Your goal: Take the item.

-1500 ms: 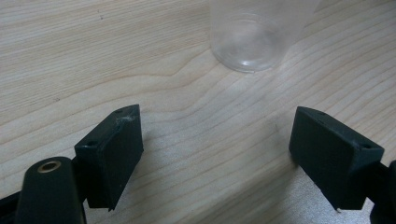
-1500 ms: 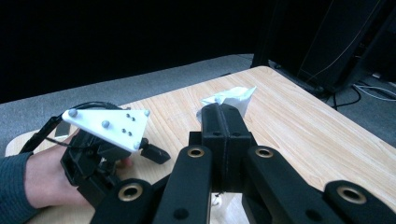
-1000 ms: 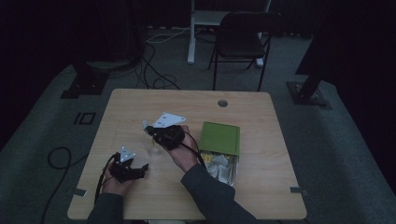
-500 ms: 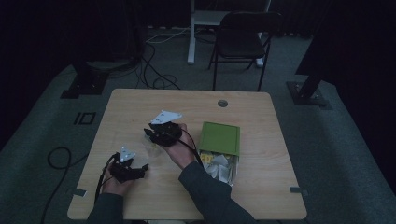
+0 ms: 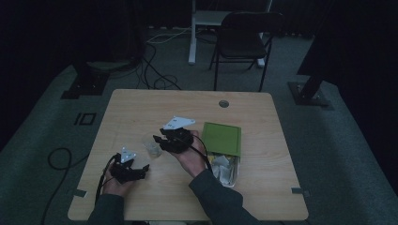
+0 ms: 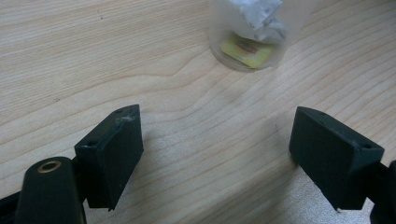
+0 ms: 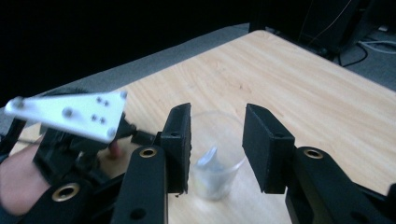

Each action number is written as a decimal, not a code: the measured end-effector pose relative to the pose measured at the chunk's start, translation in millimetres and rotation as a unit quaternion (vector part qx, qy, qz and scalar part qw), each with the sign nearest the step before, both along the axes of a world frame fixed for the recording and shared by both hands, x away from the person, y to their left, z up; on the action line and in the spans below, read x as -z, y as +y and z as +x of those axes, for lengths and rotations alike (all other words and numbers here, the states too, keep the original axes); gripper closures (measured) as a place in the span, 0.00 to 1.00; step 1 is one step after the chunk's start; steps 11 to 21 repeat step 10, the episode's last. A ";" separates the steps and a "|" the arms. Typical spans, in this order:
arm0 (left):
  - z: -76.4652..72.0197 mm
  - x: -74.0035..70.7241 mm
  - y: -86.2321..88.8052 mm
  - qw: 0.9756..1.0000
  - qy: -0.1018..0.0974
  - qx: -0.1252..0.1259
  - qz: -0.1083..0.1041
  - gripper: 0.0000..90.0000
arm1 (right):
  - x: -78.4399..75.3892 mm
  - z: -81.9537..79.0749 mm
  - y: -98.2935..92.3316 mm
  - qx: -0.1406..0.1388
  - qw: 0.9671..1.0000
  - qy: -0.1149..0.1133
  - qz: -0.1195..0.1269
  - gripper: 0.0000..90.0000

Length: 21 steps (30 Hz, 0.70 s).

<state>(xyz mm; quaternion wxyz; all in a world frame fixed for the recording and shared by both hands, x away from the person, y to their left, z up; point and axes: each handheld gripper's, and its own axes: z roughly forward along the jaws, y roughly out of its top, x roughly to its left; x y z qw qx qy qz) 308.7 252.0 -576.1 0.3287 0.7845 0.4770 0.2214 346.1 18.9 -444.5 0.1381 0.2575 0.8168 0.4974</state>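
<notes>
A small clear plastic cup (image 5: 151, 146) stands on the wooden table (image 5: 141, 108), left of centre. In the left gripper view the cup (image 6: 252, 35) holds a crumpled white piece and a yellow sachet. My right gripper (image 5: 158, 139) hovers just right of the cup, open. In the right gripper view the cup (image 7: 215, 156) sits just past the two jaws of my right gripper (image 7: 217, 126), with nothing between them. My left gripper (image 5: 143, 168) rests low near the front left, open wide, and points at the cup. In its own view, the jaws of the left gripper (image 6: 215, 140) are empty.
A green lid (image 5: 221, 138) lies right of my right hand. Below it is an open box (image 5: 225, 169) with several pale sachets. The table has a round cable hole (image 5: 224, 103) at its back. A chair (image 5: 244, 37) and floor cables lie beyond the table.
My right gripper has shifted slightly lower and closer to the cup. The left gripper and the cup have stayed put.
</notes>
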 end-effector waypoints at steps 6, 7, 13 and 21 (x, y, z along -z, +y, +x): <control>0.0 0.0 0.0 1.000 0.000 0.000 0.000 0.20 | 3.8 -10.9 -6.6 -0.010 1.000 0.002 -0.007 0.69; 0.0 0.0 0.0 1.000 0.000 0.000 0.000 0.20 | 3.8 -12.1 -7.5 -0.012 1.000 0.002 -0.008 0.69; 0.1 0.0 0.0 1.000 0.000 0.000 0.000 0.20 | 3.3 -14.3 -9.0 -0.013 1.000 0.000 -0.012 0.69; 0.1 0.0 0.0 1.000 0.000 0.000 0.000 0.20 | 3.3 -14.3 -9.0 -0.013 1.000 0.000 -0.012 0.69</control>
